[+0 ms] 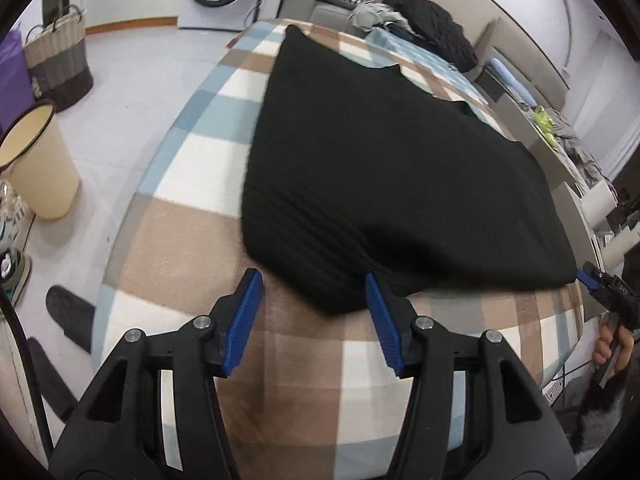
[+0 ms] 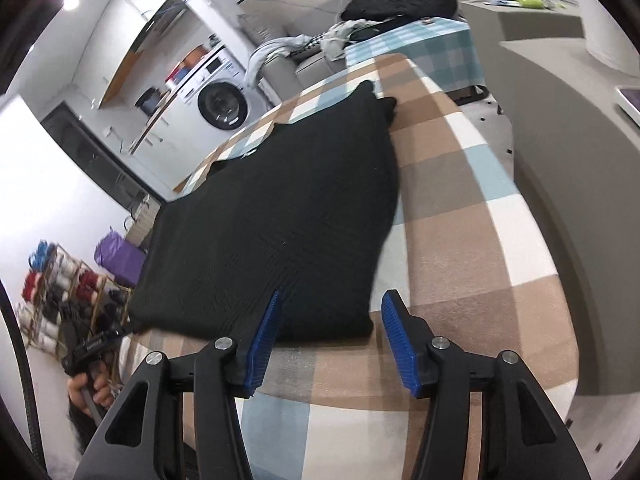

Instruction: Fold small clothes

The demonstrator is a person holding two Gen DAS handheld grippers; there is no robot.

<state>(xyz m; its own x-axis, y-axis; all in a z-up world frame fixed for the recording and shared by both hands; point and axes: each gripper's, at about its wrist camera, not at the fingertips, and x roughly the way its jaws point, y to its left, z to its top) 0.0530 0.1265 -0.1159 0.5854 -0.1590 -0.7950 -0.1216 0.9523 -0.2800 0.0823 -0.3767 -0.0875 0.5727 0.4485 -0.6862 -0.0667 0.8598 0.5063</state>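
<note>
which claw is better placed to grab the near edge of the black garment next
Roughly even, slight edge to the right claw: it is open with the black garment corner between its fingers. The left claw, also open, sits at the other near corner.

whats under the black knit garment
The black knit garment lies on the checked cloth. Anything directly beneath the knit is covered, so it cannot be seen.
</note>
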